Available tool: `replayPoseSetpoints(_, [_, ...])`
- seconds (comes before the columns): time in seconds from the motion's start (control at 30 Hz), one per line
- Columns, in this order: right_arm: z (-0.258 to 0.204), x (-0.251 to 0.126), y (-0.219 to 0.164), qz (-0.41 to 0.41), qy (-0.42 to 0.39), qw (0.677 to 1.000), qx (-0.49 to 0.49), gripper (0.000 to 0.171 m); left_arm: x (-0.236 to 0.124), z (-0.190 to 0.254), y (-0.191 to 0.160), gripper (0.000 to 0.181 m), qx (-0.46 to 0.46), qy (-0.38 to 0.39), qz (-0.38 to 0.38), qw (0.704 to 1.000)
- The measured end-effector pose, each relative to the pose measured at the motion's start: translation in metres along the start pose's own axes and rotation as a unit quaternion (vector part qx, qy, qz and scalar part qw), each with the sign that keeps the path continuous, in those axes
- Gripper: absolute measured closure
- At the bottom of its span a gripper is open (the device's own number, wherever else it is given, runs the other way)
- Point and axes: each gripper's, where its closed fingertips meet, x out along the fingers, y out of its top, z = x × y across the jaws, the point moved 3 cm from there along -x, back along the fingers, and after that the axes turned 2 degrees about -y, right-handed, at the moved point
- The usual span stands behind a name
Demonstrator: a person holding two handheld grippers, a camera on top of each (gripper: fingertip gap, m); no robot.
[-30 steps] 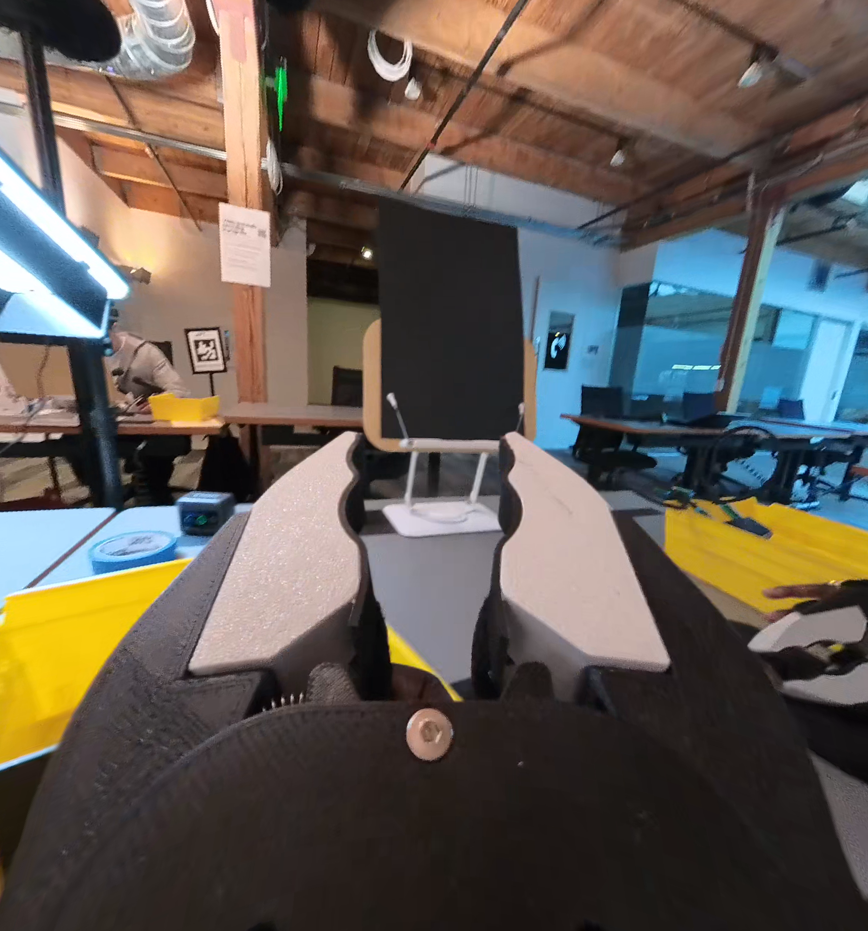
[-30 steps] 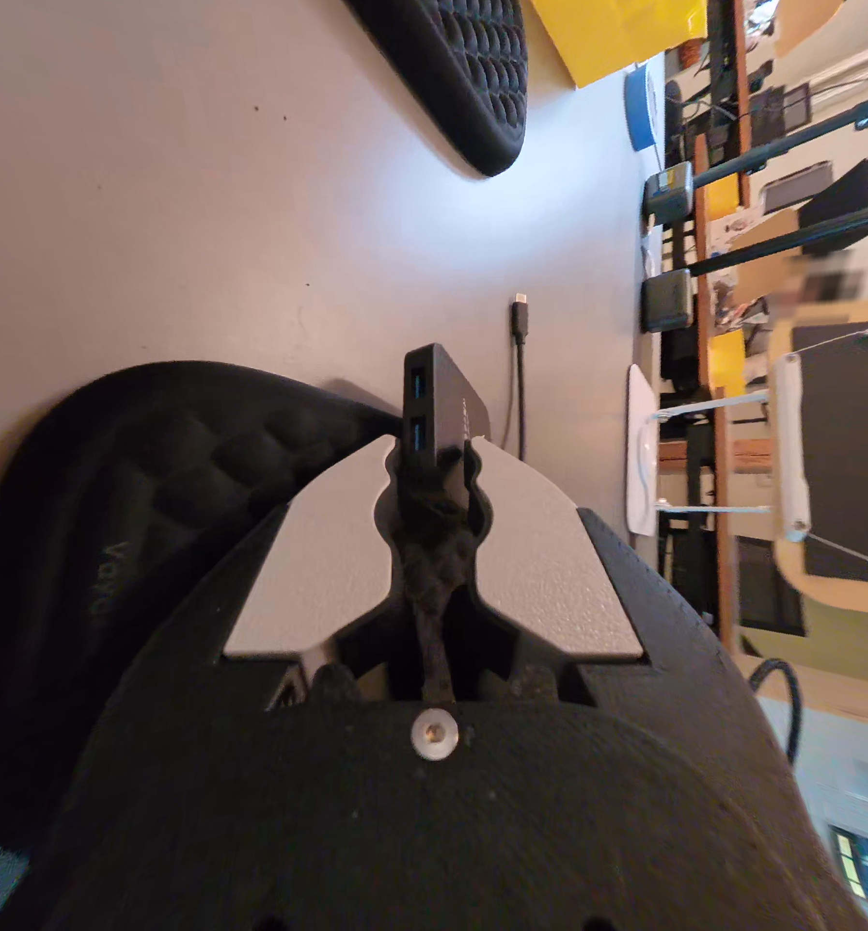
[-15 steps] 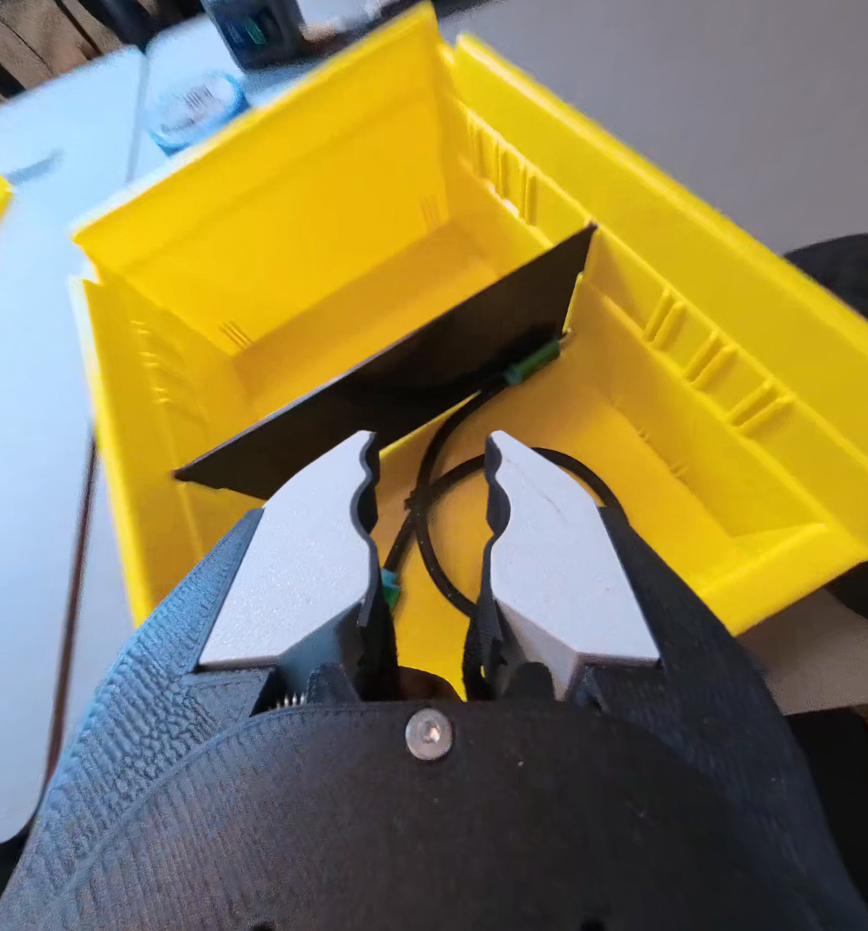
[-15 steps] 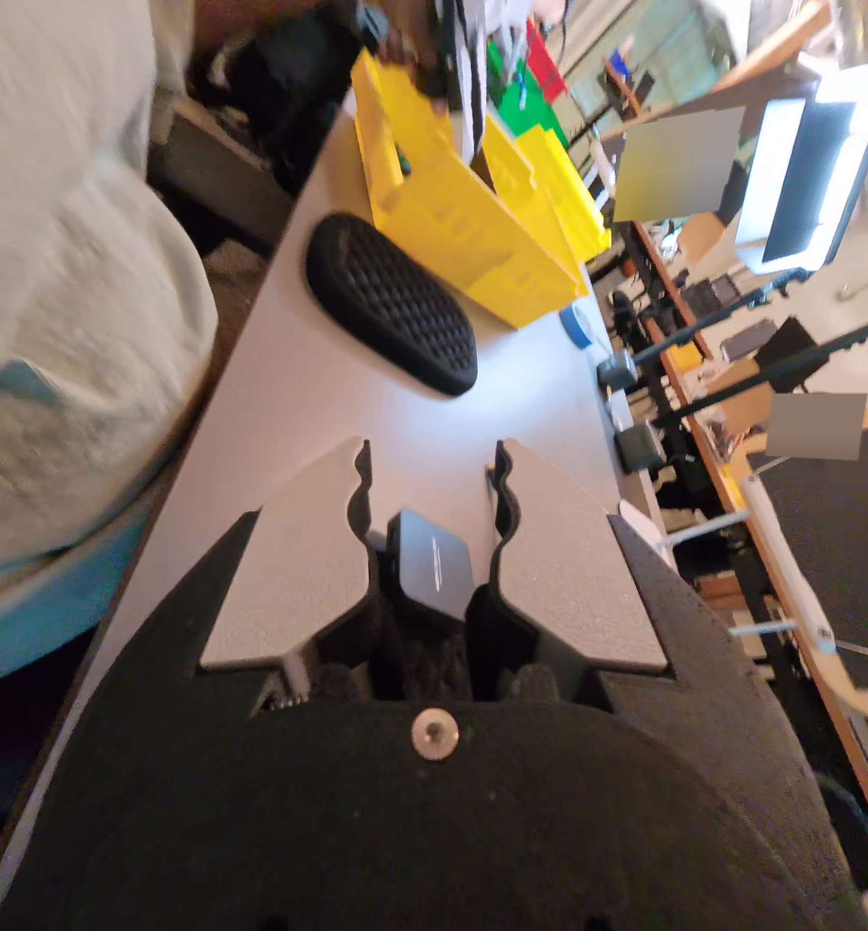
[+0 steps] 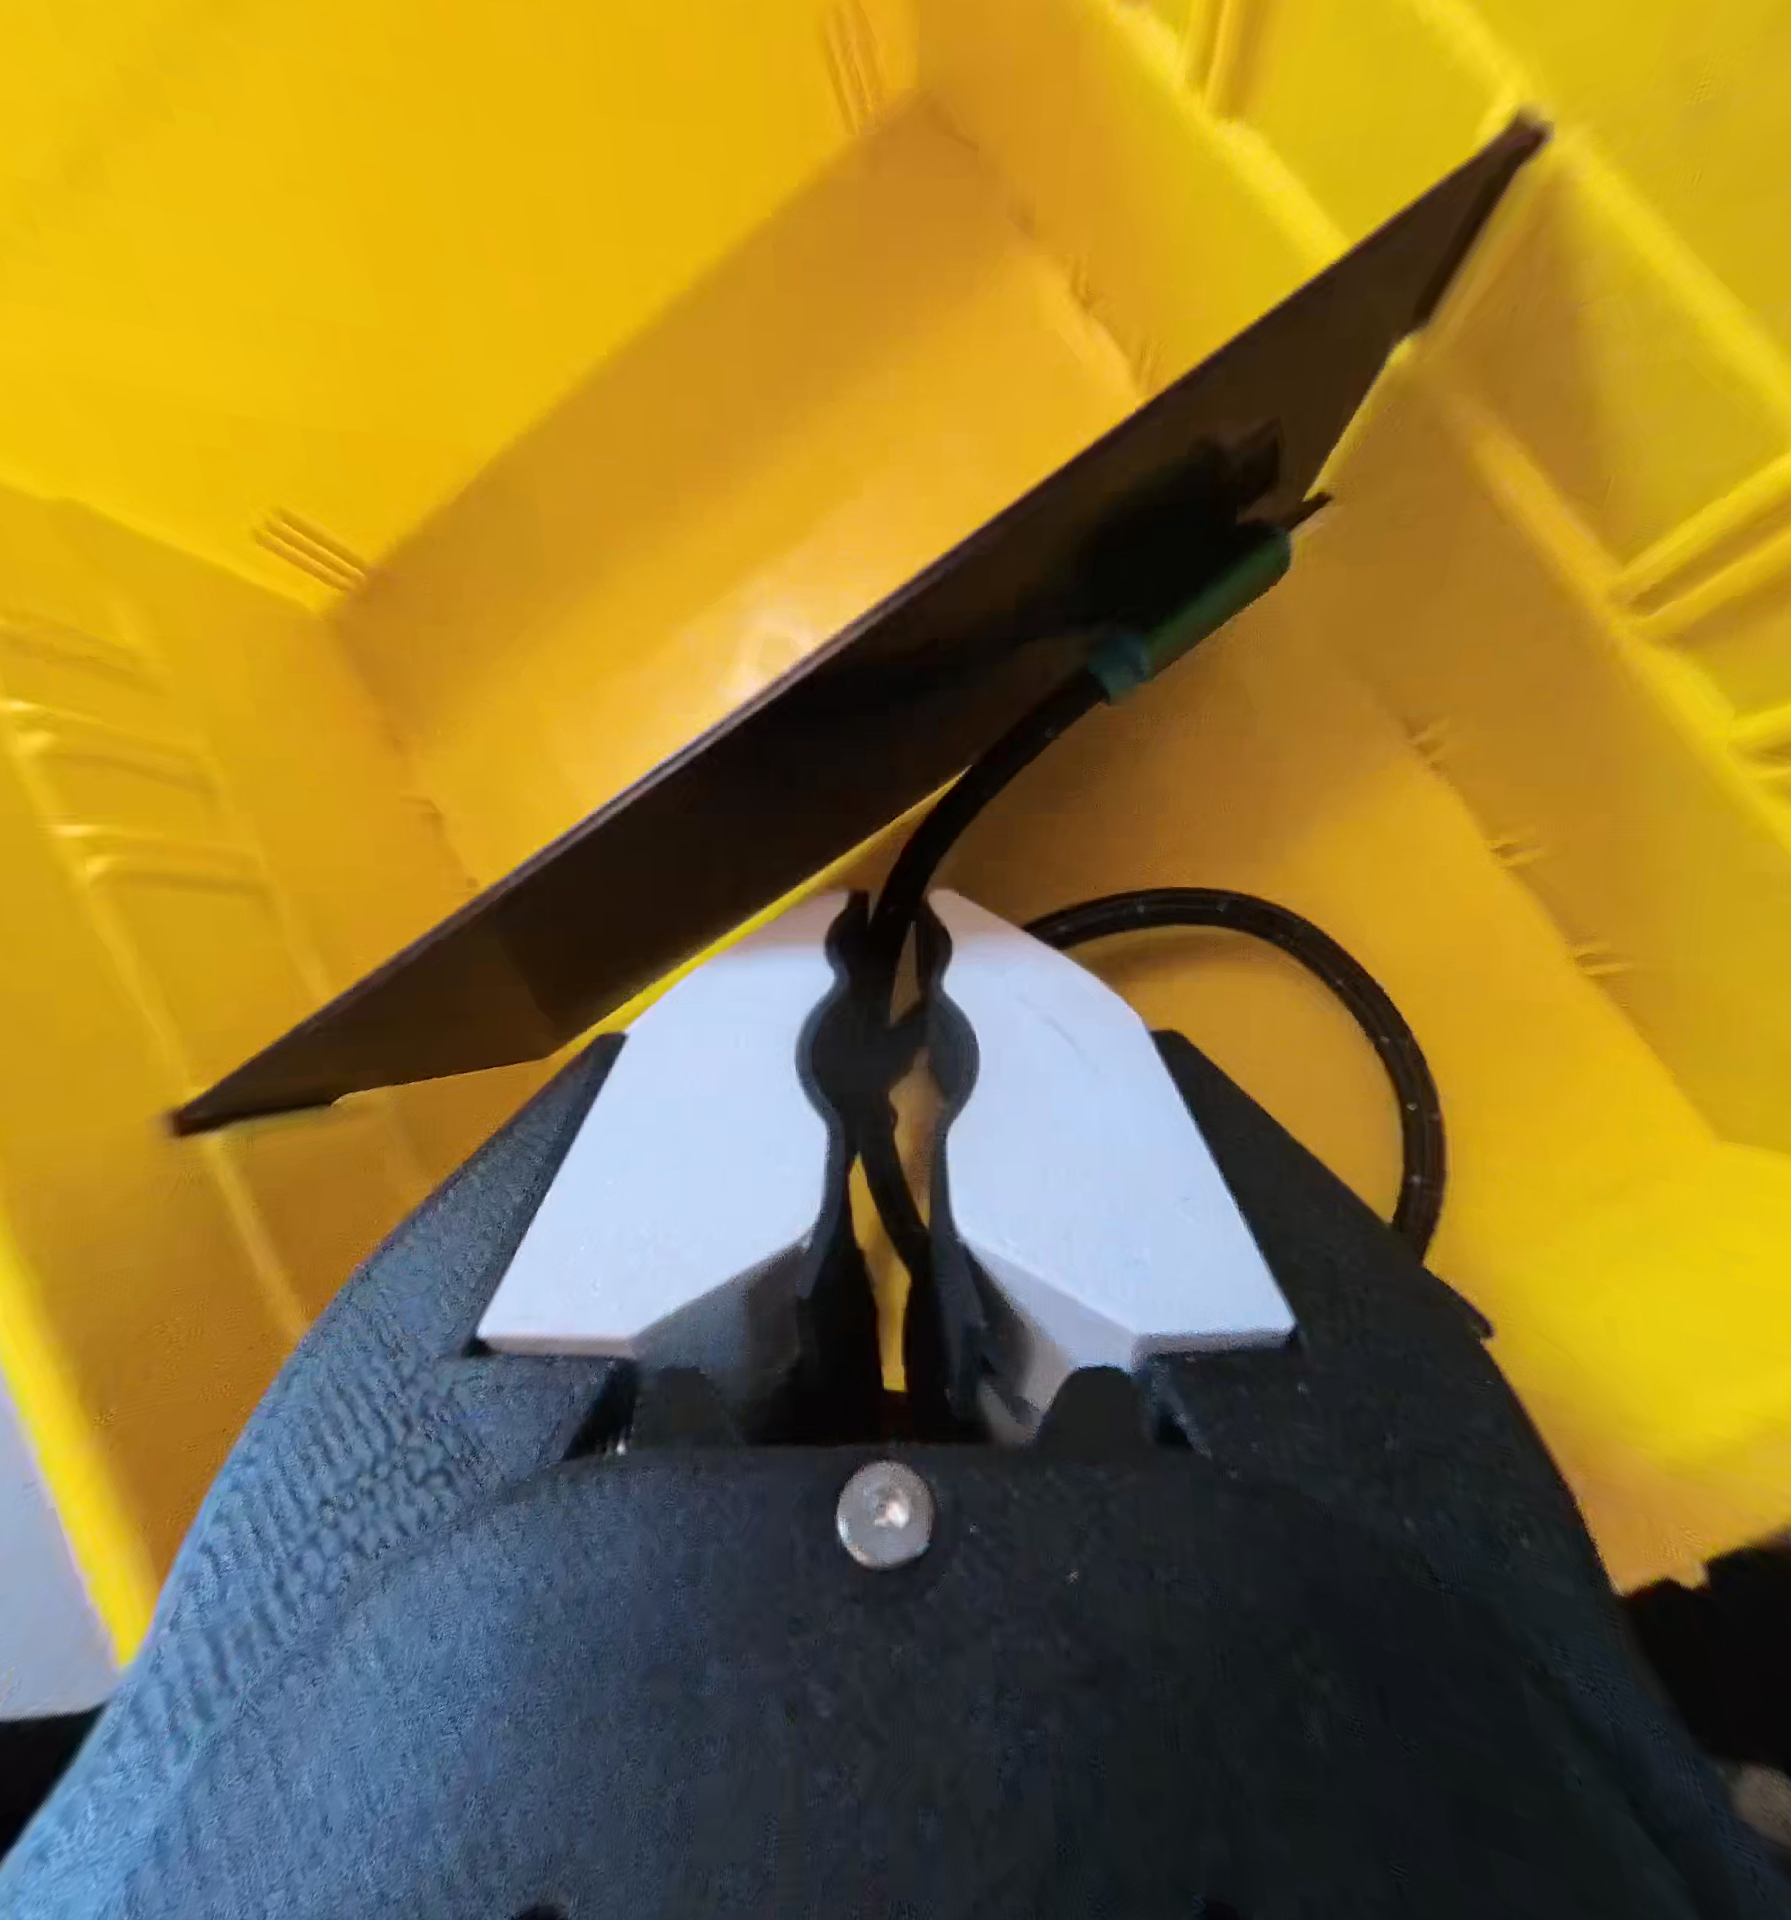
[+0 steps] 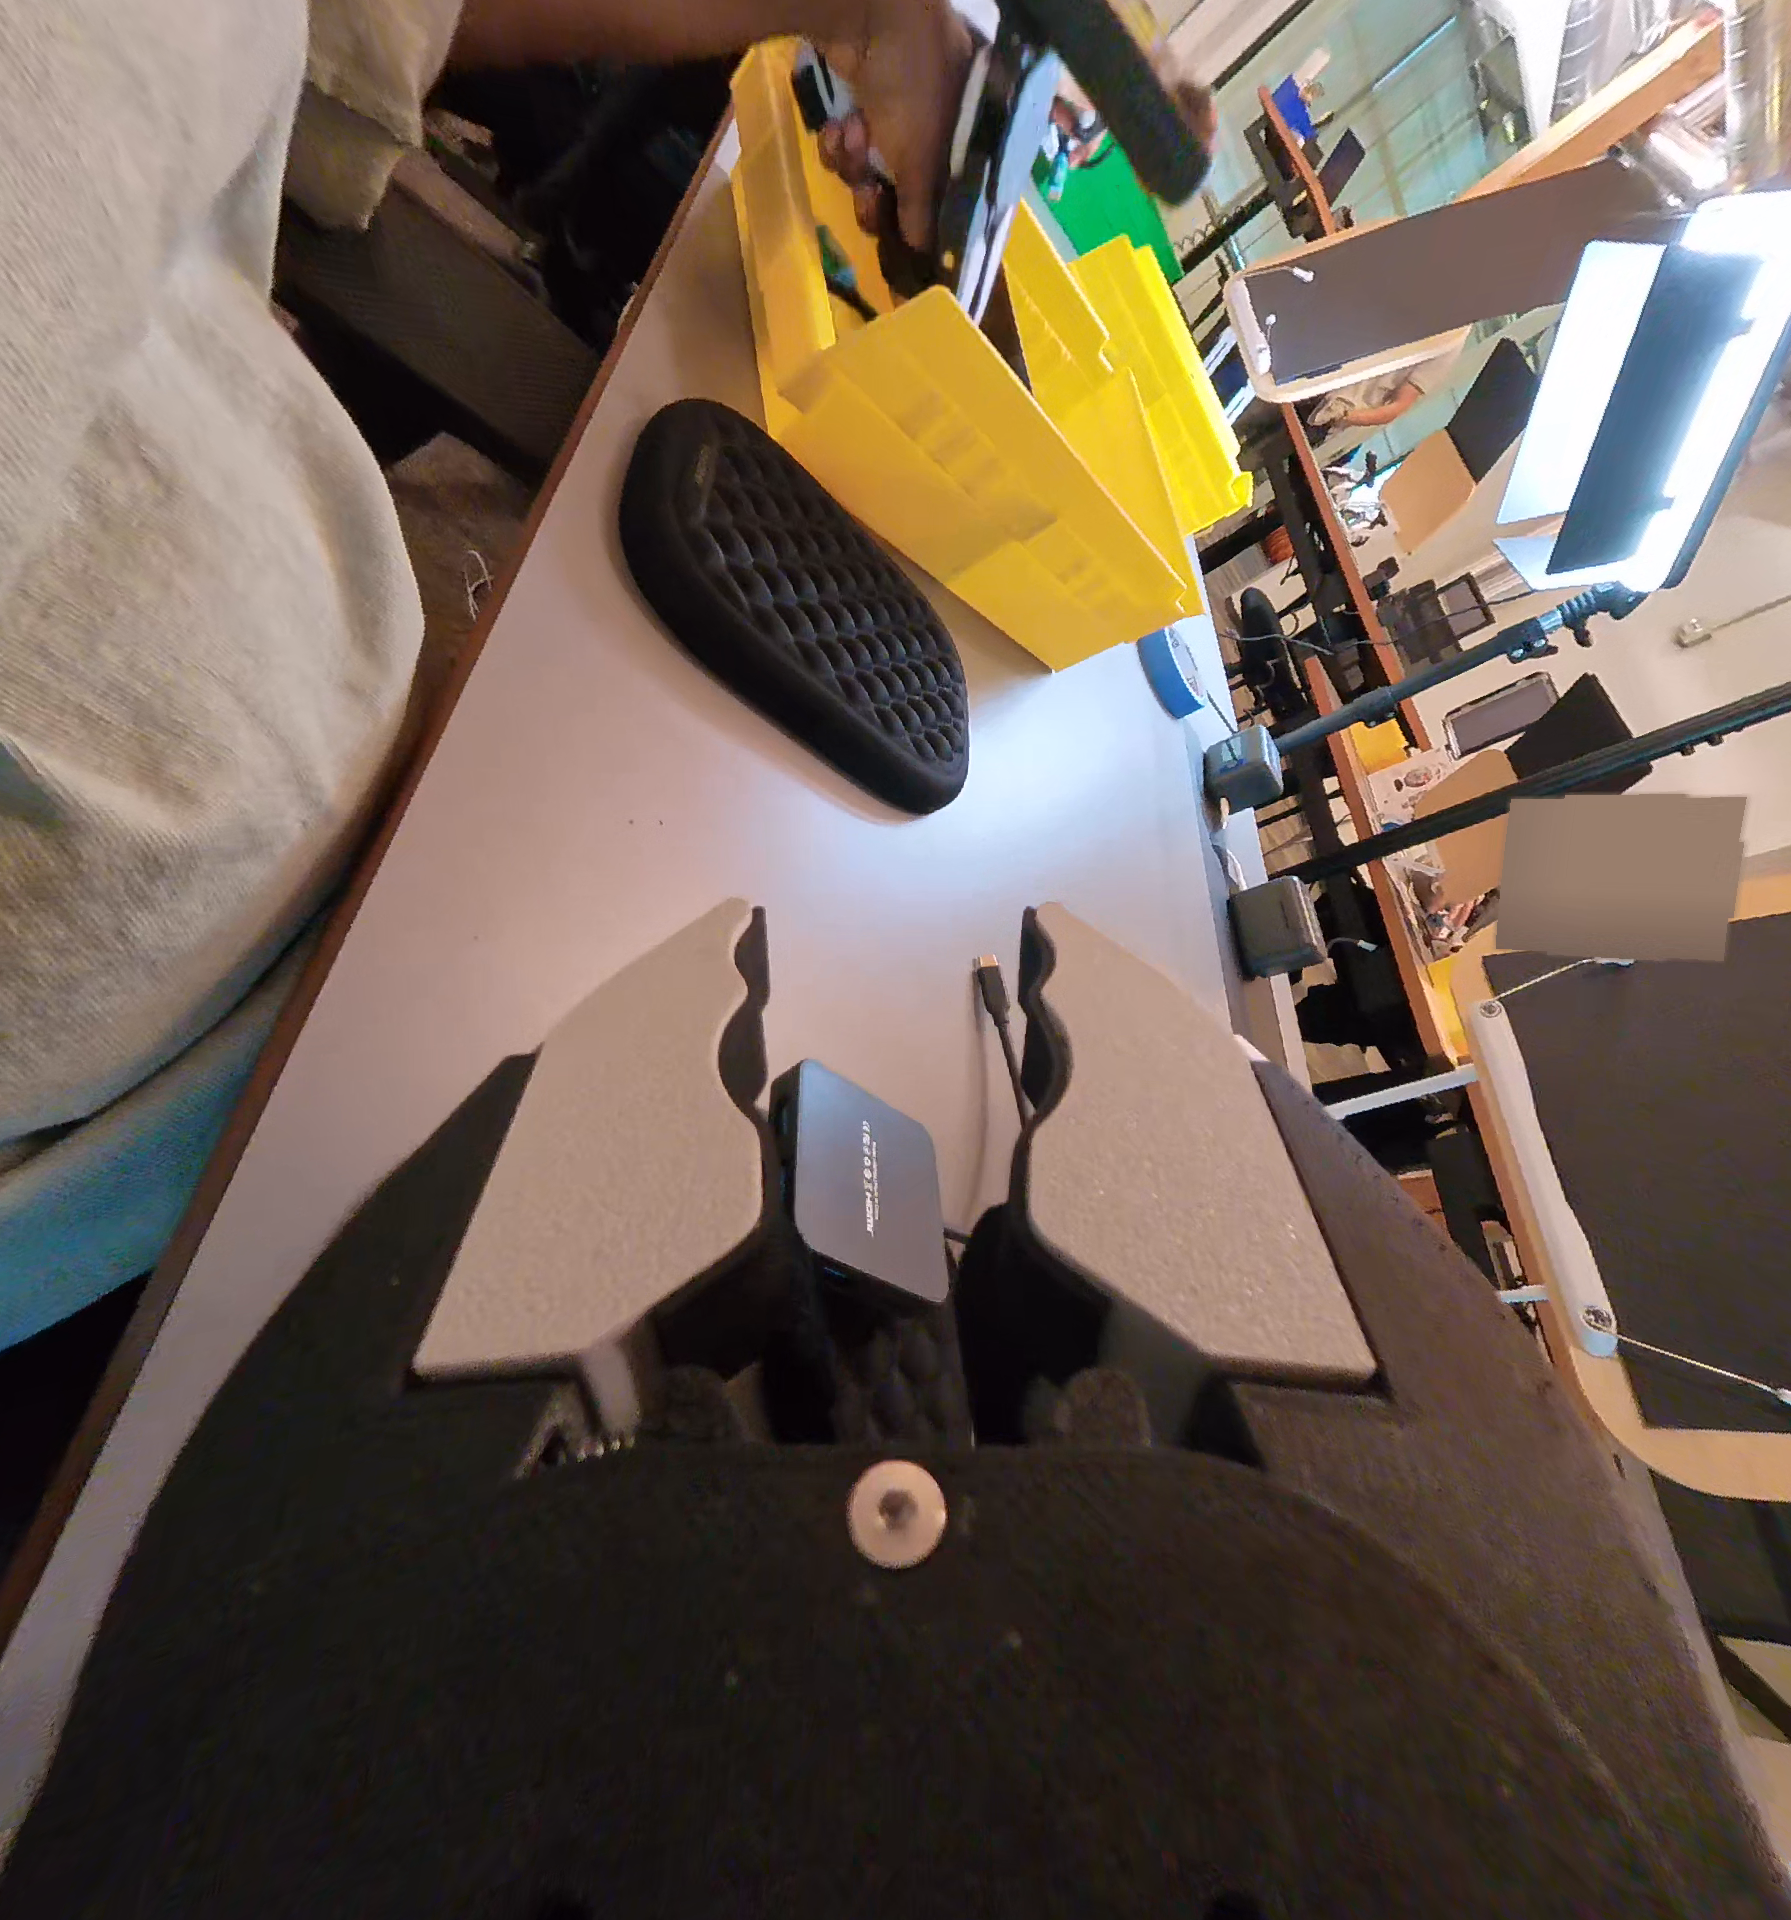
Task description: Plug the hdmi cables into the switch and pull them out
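In the left wrist view my left gripper (image 5: 891,914) is down inside a yellow bin (image 5: 579,343) and shut on a black cable (image 5: 979,784). The cable runs forward to a green plug (image 5: 1197,623) against the bin's black divider (image 5: 870,748). A loop of the cable (image 5: 1390,1039) curves off to the right. In the right wrist view my right gripper (image 6: 886,925) is open. The dark grey switch (image 6: 860,1174) lies flat between its fingers, untouched. The switch's thin lead and small plug (image 6: 990,977) lie on the grey table (image 6: 579,831).
A black ribbed wrist pad (image 6: 797,613) lies ahead of the right gripper, with yellow bins (image 6: 974,457) beyond it. A hand holds the left gripper (image 6: 984,187) in the nearest bin. A blue tape roll (image 6: 1171,670) and small grey boxes (image 6: 1275,925) sit near the far edge. A person's body (image 6: 122,520) is at the left. One gripper's finger ends stand about 45 cm off the other's.
My left gripper swung down into the yellow bin and closed on the black cable. My right gripper let go of the switch, opened and tilted up.
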Motion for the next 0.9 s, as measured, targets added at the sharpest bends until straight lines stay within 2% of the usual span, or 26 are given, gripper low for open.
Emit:
replayPoseSetpoints(0.03, [0.0, 0.001, 0.001, 0.001, -0.001, 1.0, -0.002, 0.124, -0.013, 0.002, 0.005, 0.173, 0.006, 0.02, 0.032, 0.999])
replayPoseSetpoints(0.13, [0.0, 0.003, 0.003, 0.01, -0.002, 1.0, -0.003, 0.125, -0.061, 0.002, 0.023, 0.175, 0.04, 0.093, 0.147, 0.984])
replayPoseSetpoints(0.23, [0.001, 0.008, 0.002, 0.007, -0.009, 1.0, -0.01, 0.125, -0.111, 0.007, 0.045, 0.175, 0.084, 0.172, 0.265, 0.945])
replayPoseSetpoints(0.33, [0.006, 0.014, 0.004, 0.006, -0.035, 0.999, -0.021, 0.125, -0.16, 0.025, 0.07, 0.175, 0.142, 0.246, 0.391, 0.875])
replayPoseSetpoints(0.43, [0.02, 0.023, 0.012, 0.023, -0.089, 0.996, -0.002, 0.125, -0.19, 0.054, 0.089, 0.175, 0.191, 0.32, 0.482, 0.793])
replayPoseSetpoints(0.5, [0.029, 0.032, 0.024, 0.07, -0.112, 0.989, 0.059, 0.124, -0.2, 0.077, 0.1, 0.175, 0.218, 0.367, 0.529, 0.733])
replayPoseSetpoints(0.57, [0.034, 0.042, 0.042, 0.149, -0.105, 0.969, 0.166, 0.12, -0.198, 0.105, 0.11, 0.175, 0.252, 0.386, 0.555, 0.693])
replayPoseSetpoints(0.67, [0.042, 0.049, 0.069, 0.291, -0.078, 0.899, 0.317, 0.115, -0.181, 0.149, 0.124, 0.175, 0.316, 0.365, 0.567, 0.667])
replayPoseSetpoints(0.73, [0.052, 0.045, 0.07, 0.334, -0.104, 0.87, 0.348, 0.113, -0.169, 0.173, 0.13, 0.175, 0.348, 0.337, 0.567, 0.666])
replayPoseSetpoints(0.83, [0.064, 0.035, 0.054, 0.307, -0.179, 0.88, 0.316, 0.113, -0.159, 0.204, 0.133, 0.175, 0.374, 0.281, 0.58, 0.667])
replayPoseSetpoints(0.9, [0.067, 0.028, 0.047, 0.278, -0.198, 0.892, 0.296, 0.114, -0.157, 0.223, 0.133, 0.175, 0.393, 0.243, 0.591, 0.661])
